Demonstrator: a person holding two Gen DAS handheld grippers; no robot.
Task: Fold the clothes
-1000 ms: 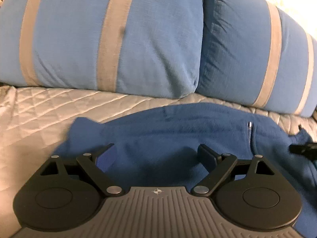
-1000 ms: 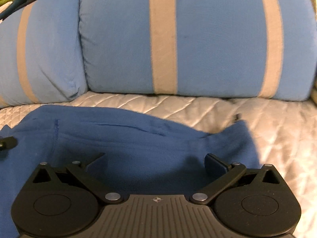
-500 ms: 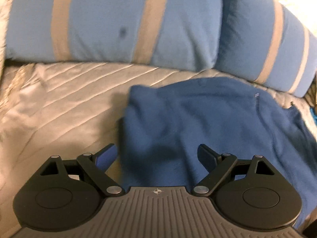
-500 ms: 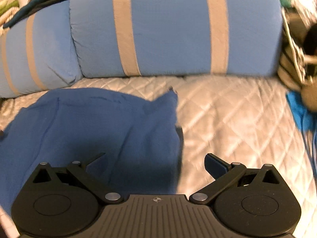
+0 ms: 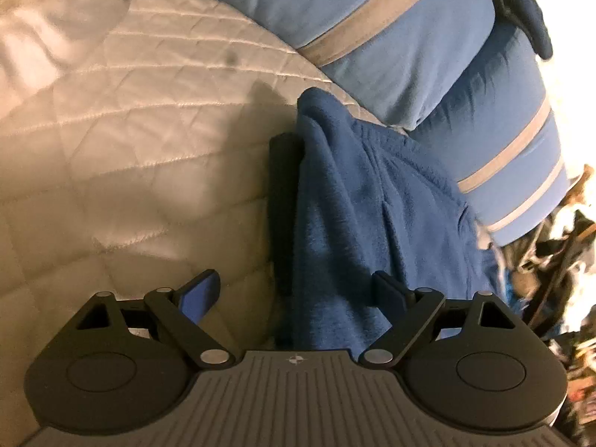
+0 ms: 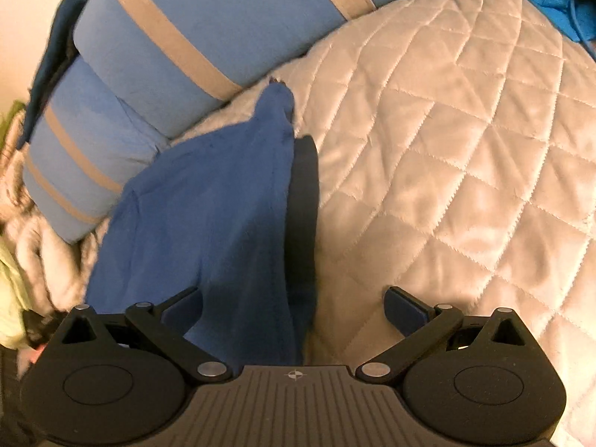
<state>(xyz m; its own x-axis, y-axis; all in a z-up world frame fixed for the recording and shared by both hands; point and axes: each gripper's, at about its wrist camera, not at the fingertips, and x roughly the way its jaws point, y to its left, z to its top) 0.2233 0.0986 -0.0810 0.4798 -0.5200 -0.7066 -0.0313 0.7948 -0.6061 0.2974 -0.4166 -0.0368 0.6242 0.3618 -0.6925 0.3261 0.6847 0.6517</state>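
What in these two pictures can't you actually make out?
- Left wrist view: the blue garment's near end, hidden behind the left gripper.
- Left wrist view: the clutter at the right edge, blurred and cut off.
- Right wrist view: the garment's near end, hidden behind the right gripper.
- Right wrist view: the turquoise item, cut off at the top right corner.

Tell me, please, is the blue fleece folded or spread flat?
Not spread flat: the blue fleece lies bunched in ridges on the quilt; a finished fold cannot be told.
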